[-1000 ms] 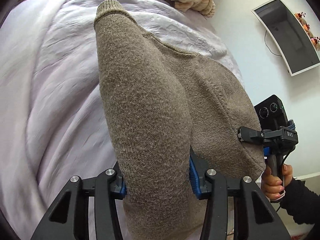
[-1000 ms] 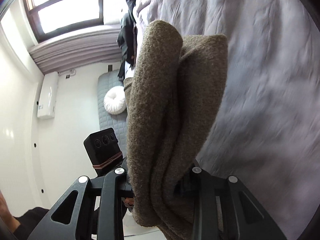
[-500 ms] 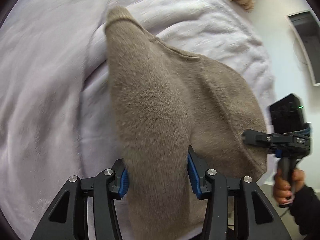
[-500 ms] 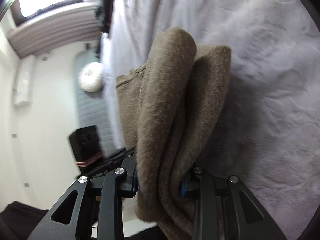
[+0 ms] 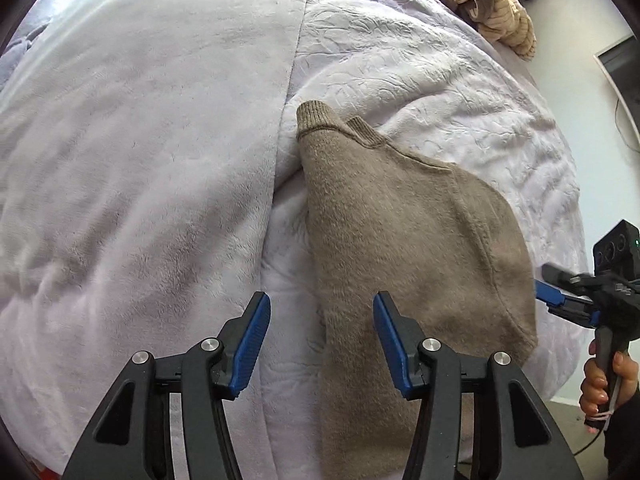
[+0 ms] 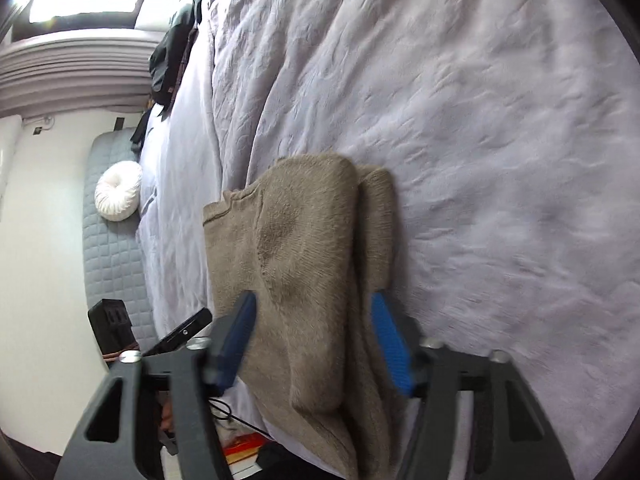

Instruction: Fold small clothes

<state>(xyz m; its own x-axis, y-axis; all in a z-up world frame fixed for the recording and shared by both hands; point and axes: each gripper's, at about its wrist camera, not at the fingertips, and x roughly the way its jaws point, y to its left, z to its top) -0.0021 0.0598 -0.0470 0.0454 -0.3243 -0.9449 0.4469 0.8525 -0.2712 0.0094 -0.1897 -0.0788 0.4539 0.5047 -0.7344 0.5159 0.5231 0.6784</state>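
Your left gripper [image 5: 322, 344] is spread wide, gripping nothing; the folded brown sweater [image 5: 400, 240] lies on the bed [image 5: 140, 160] ahead, under its right finger. Your right gripper [image 6: 314, 346] also gapes, motion-blurred, straddling the sweater; hem cut off below.

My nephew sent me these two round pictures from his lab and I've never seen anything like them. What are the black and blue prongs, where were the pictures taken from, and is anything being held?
There is no robot here: a person holds a hand tool in each hand, each ending in a two-finger gripper. A wide-angle camera on each tool looks out along its fingers, hence the round pictures. One shows the left gripper, with the right gripper at its edge; the other is the right tool's own view. On the pale lilac bedspread lies a folded brown knit sweater. Both grippers are open with blue pads apart, so nothing is held; the sweater rests on the bed. More clothes are heaped at the far end.
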